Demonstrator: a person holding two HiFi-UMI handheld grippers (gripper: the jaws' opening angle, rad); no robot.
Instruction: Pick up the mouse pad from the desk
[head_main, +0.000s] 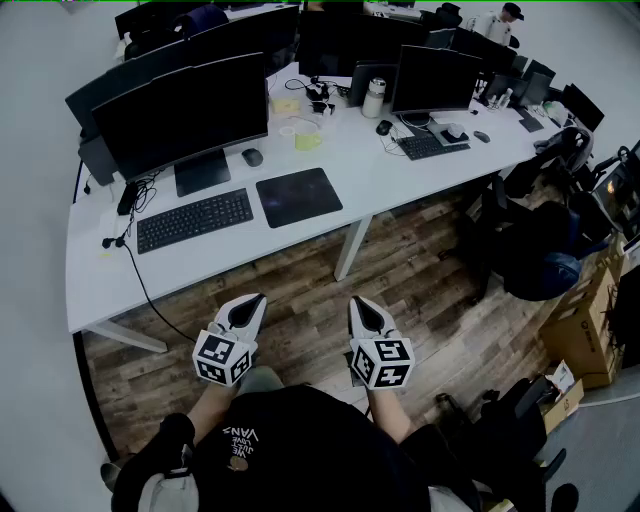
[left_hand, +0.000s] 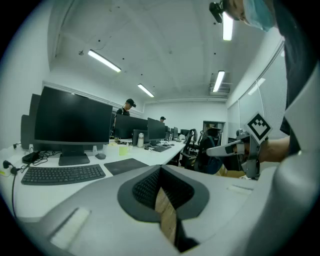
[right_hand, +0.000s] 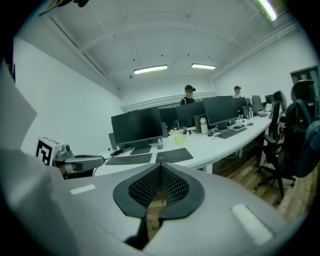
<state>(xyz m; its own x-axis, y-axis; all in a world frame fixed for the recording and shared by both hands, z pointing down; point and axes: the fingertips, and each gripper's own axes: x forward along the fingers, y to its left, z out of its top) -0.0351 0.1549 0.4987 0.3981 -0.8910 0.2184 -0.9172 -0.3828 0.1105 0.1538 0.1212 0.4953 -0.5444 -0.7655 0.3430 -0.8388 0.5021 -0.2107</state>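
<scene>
The left tool (head_main: 250, 302) and the right tool (head_main: 362, 305) are held side by side above the wood floor (head_main: 420, 250), short of the white worktop (head_main: 390, 175) and well apart from it. Both tools are pressed together with nothing pinched. In each gripper view the ribbed pads (left_hand: 145, 189) are seen meeting along a closed seam. Both tools are tipped slightly downward and aimed toward the worktop. The dark mouse pad (head_main: 298, 196) is laid flat on the worktop near its front edge. It is placed just right of a black keyboard (head_main: 194, 219) and in front of a large monitor (head_main: 180, 115). A mouse (head_main: 252, 157) is set behind the mouse pad, beside the monitor's stand. The mouse pad is touched by neither tool.
</scene>
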